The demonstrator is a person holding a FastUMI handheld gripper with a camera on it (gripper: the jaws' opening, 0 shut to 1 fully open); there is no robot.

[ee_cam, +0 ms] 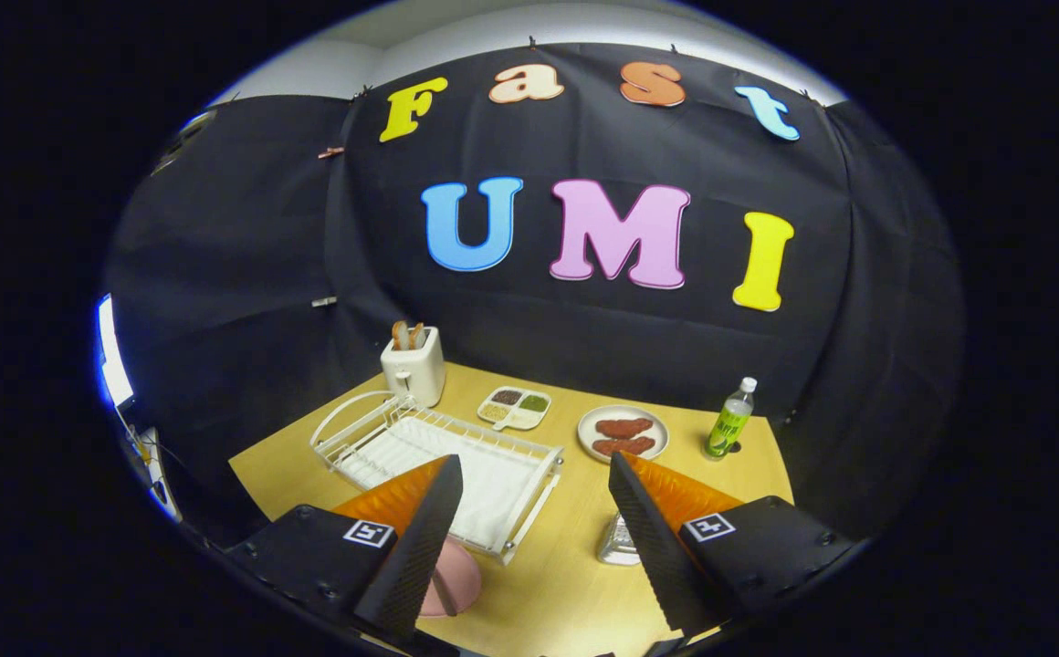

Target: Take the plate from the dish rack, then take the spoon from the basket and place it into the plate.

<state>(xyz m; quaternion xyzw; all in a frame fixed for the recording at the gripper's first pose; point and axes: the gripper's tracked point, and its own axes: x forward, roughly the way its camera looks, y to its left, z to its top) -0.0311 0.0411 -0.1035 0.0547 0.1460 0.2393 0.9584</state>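
One gripper point(534, 538) is held released above the wooden surface point(557, 584), and nothing is grasped between its spread fingers.

One white dish rack point(443, 456) is seen just ahead of the fingers, partly covered by the left finger; one pink plate point(458, 579) lies flat on the surface beside that finger, half hidden by it. One metal basket point(619, 543) is found at the right finger and is mostly blocked by it, so the spoon cannot be told. Beyond the rack are counted one toaster point(413, 365), one divided tray point(515, 407), one round dish with two reddish pieces point(623, 432) and one green bottle point(730, 420).
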